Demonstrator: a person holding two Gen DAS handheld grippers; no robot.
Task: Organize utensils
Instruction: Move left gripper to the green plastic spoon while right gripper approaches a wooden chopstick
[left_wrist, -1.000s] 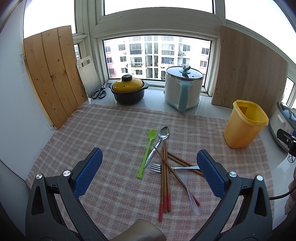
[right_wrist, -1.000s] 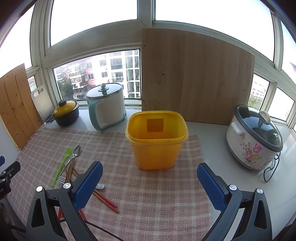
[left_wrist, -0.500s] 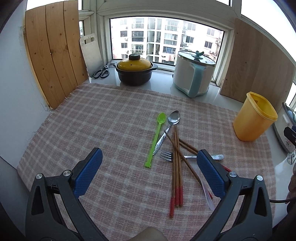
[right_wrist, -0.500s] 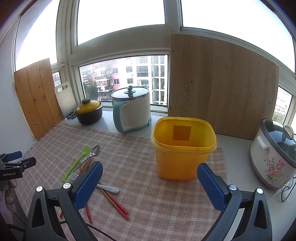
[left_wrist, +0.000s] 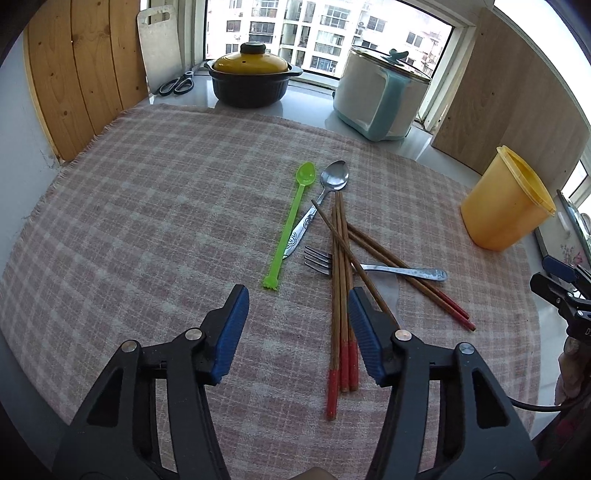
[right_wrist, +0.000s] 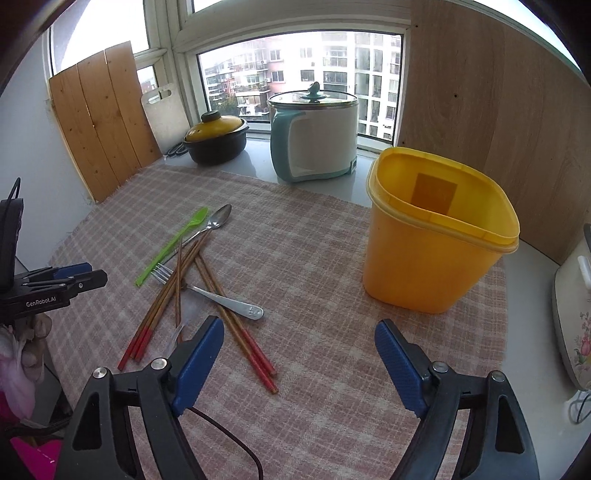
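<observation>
A pile of utensils lies on the checked cloth (left_wrist: 147, 221): a green plastic spoon (left_wrist: 290, 225), a metal spoon (left_wrist: 325, 195), a metal fork (left_wrist: 373, 266), several red-tipped wooden chopsticks (left_wrist: 341, 280) and a clear plastic utensil (left_wrist: 388, 286) under them. My left gripper (left_wrist: 297, 312) is open and empty, low over the cloth just in front of the green spoon's handle end. My right gripper (right_wrist: 299, 347) is open and empty, between the pile (right_wrist: 192, 273) and the yellow container (right_wrist: 436, 236), which stands upright and looks empty.
At the back on the sill stand a black pot with yellow lid (left_wrist: 251, 79), a white and teal cooker (left_wrist: 380, 103), scissors (left_wrist: 177, 84), a white cutting board (left_wrist: 160, 44) and wooden boards (left_wrist: 81, 74). A floral rice cooker (right_wrist: 572, 314) stands at the right edge.
My left gripper has moved forward and down toward the utensils, and its jaws have narrowed. My right gripper has swung left and lowered, so the pile comes nearer to it.
</observation>
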